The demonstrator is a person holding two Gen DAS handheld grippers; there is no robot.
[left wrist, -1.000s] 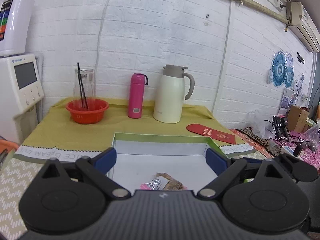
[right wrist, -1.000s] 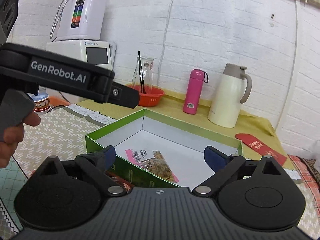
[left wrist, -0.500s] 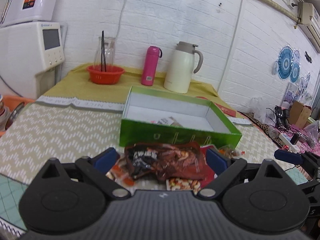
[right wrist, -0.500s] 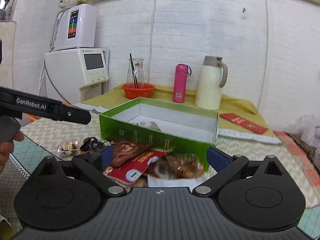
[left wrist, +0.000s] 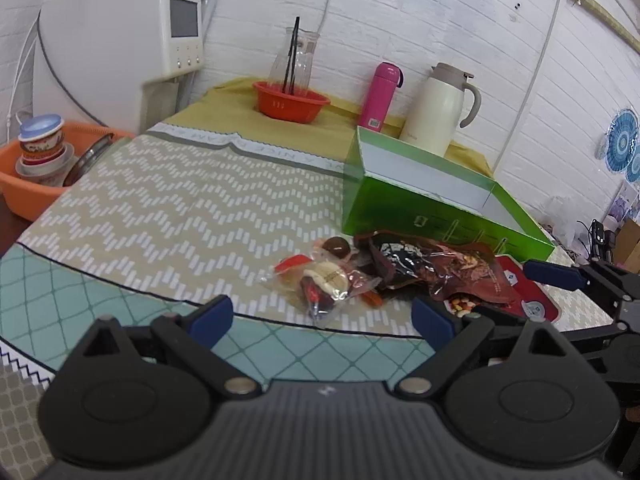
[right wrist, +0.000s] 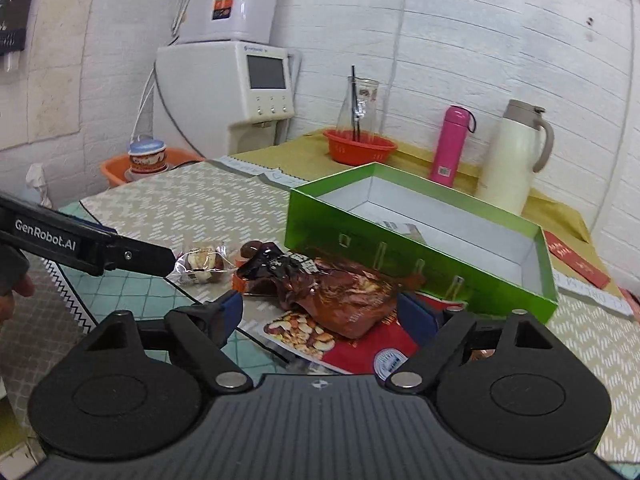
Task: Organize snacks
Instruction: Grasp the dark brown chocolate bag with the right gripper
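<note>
Brown snack packet (right wrist: 340, 292) lying flat, long axis along green box (right wrist: 384, 256) front

Green box (right wrist: 400, 252) showing a white interior. Tablecloth (left wrist: 160, 208) displaying beige with white zigzag dashes, teal diamond grid at its edge. Snack packets: brown pouch (right wrist: 340, 292), red pack (right wrist: 360, 352). Gripper fingertips (left wrist: 210, 314) showing blue.
</note>
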